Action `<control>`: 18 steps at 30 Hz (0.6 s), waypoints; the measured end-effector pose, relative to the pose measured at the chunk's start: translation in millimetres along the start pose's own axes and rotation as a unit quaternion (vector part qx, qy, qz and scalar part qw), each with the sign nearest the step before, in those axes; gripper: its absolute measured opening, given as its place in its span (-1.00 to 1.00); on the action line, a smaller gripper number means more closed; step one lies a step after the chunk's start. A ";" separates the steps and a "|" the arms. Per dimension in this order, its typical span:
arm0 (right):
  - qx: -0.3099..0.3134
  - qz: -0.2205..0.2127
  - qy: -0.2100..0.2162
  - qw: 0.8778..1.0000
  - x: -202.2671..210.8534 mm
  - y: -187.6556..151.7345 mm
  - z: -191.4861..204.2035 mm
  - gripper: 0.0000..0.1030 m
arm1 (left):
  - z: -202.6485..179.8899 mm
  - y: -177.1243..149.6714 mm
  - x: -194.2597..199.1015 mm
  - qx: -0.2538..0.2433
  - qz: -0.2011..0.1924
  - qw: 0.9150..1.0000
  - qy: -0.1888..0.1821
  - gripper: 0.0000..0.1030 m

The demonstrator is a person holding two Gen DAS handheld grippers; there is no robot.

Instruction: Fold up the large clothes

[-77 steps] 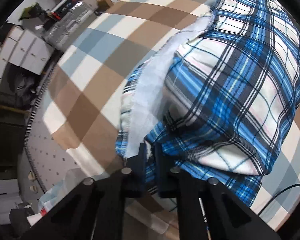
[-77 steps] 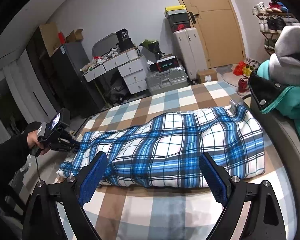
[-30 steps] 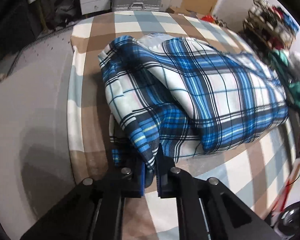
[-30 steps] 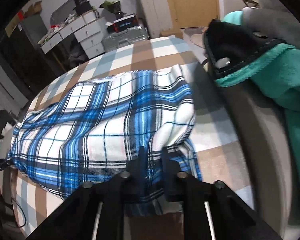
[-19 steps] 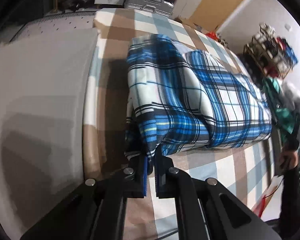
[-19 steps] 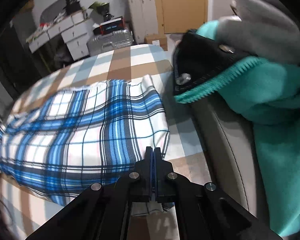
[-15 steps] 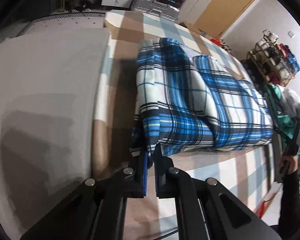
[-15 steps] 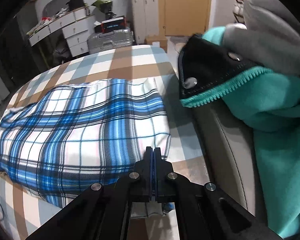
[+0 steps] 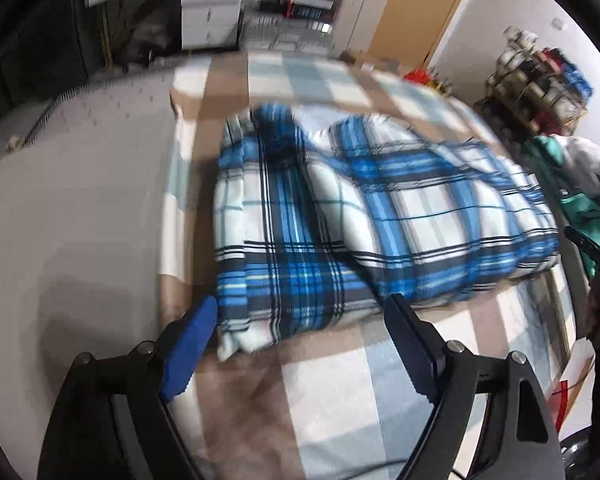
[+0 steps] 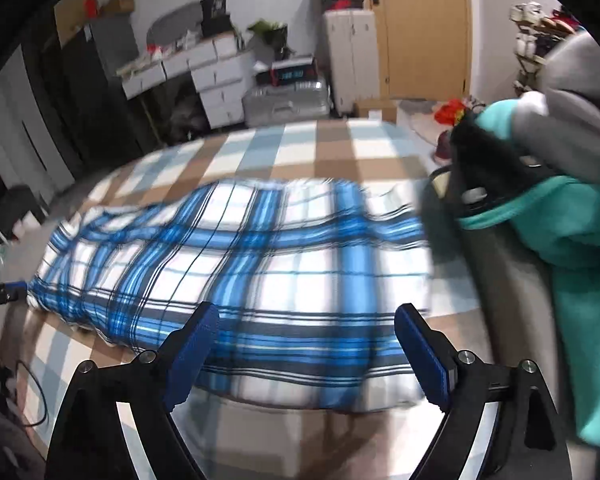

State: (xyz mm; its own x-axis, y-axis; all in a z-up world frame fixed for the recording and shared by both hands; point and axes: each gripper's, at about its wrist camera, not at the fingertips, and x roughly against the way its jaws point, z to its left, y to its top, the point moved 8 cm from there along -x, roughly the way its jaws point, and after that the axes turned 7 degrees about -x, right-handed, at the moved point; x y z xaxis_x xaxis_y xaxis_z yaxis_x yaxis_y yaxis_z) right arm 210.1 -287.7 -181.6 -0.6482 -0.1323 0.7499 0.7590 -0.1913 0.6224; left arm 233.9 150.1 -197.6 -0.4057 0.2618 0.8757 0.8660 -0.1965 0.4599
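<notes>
Ahead of both grippers lay the folded plaid garment [image 9: 340, 216] on a checked bedspread [image 10: 332, 152], left gripper [image 9: 304, 320] and right gripper [image 10: 306, 330] opening, nothing gripped, white drawers [image 10: 216, 80] and door [image 10: 424, 28] beyond.

Bare checked bedspread [image 10: 332, 148] beyond plaid cloth [image 10: 260, 264] is open; teal garment pile [image 10: 580, 248] crowds right side.

Plaid garment [image 10: 260, 264] on checked bed [image 10: 332, 148]
</notes>
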 end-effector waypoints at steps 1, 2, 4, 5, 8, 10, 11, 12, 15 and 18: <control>0.000 0.008 -0.003 1.000 -6.2 -1.6 4.8 0.75 | 2.3 1.8 -9.3 0.013 0.009 1.000 -0.002 0.59; 0.005 0.020 -0.002 1.000 -17.2 -3.4 13.3 0.73 | 4.2 2.9 -15.7 0.025 0.014 1.000 -0.003 0.59; 0.004 0.038 -0.010 0.999 -36.0 -6.2 19.8 0.59 | 8.4 2.4 -22.0 0.044 0.018 0.999 0.005 -0.14; -0.001 0.045 -0.018 0.999 -44.4 -7.3 20.5 0.12 | 11.4 -0.2 -26.0 0.044 0.029 0.998 0.020 -0.49; -0.024 0.062 -0.051 0.997 -62.9 -8.8 7.9 -1.00 | 9.2 -3.8 -23.7 0.040 0.026 0.999 0.022 -0.93; -0.034 0.038 -0.065 0.997 -59.8 -2.4 -6.6 -1.00 | 8.8 -6.2 -18.1 0.038 0.023 0.999 0.019 -0.97; -0.032 0.024 -0.086 0.995 -56.2 2.1 -16.4 -1.00 | 8.4 -7.1 -13.6 0.036 0.018 0.999 0.015 -0.98; -0.035 0.016 -0.100 0.994 -53.5 6.2 -26.5 -1.00 | 8.7 -8.3 -8.8 0.031 0.013 0.999 0.017 -0.99; -0.051 0.018 -0.117 0.992 -48.0 9.9 -54.2 -1.00 | 10.2 -13.5 2.0 0.016 0.008 0.999 0.031 -1.00; -0.069 0.023 -0.075 0.995 -38.1 8.2 -58.4 -0.92 | 8.4 -15.0 13.9 0.022 -0.003 1.000 0.020 -1.00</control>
State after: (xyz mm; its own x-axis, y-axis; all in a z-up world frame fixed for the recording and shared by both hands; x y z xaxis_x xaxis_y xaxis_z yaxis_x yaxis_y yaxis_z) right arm 237.4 -341.0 -218.2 -0.5882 0.0007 0.8087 0.7657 -0.3214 0.5572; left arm 217.8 164.7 -193.6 -0.4221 0.2257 0.8780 0.8746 -0.1536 0.4600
